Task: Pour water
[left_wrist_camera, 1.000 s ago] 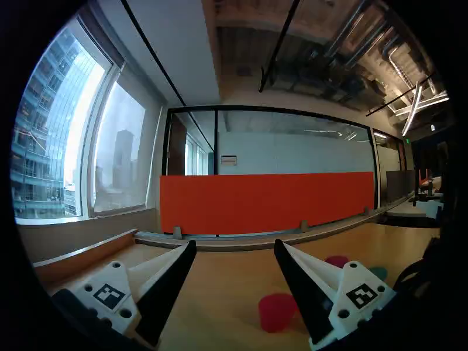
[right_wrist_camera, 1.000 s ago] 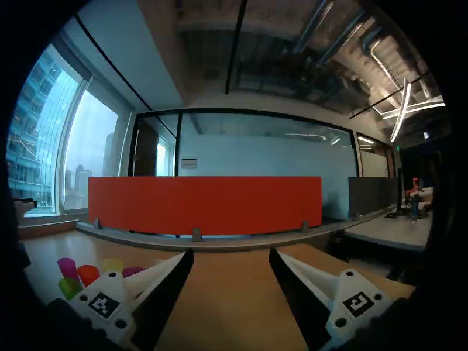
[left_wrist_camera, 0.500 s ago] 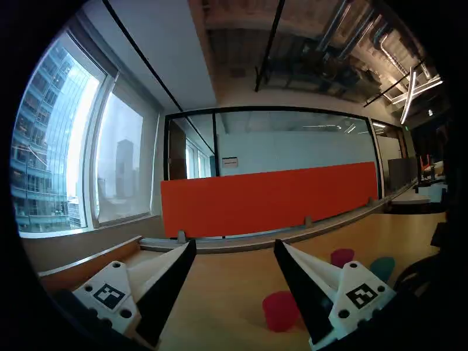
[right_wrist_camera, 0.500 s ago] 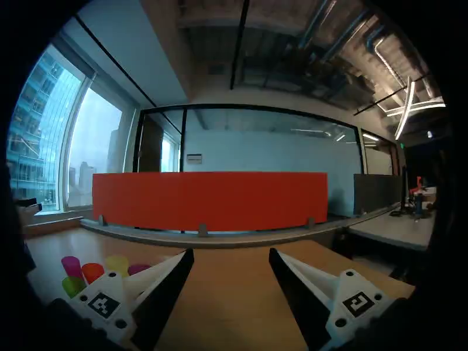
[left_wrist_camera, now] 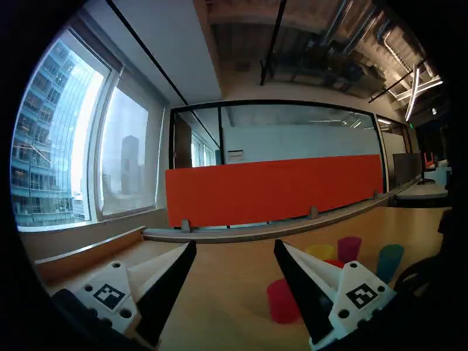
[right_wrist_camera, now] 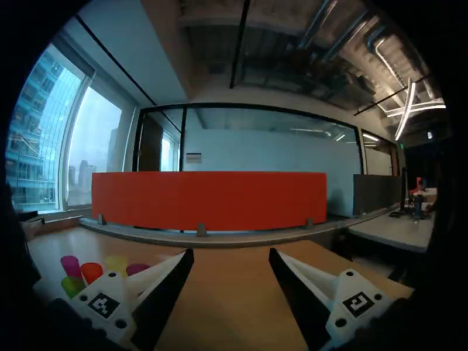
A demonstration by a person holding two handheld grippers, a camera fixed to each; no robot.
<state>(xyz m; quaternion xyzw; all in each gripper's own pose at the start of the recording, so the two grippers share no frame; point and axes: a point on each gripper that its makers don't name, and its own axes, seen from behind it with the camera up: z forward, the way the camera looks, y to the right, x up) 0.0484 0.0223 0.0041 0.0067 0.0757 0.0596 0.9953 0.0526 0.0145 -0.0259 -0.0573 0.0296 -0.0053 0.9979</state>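
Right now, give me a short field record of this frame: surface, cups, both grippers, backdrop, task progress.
surface: wooden table
cups: coloured cups standing upright in a cluster, low left in the right gripper view
left gripper: open, nothing between its fingers
right gripper: open, nothing between its fingers
backdrop: orange partition along the table's far edge
progress: no cup grasped yet

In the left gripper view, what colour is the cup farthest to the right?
Teal. The cup shows best in the left gripper view.
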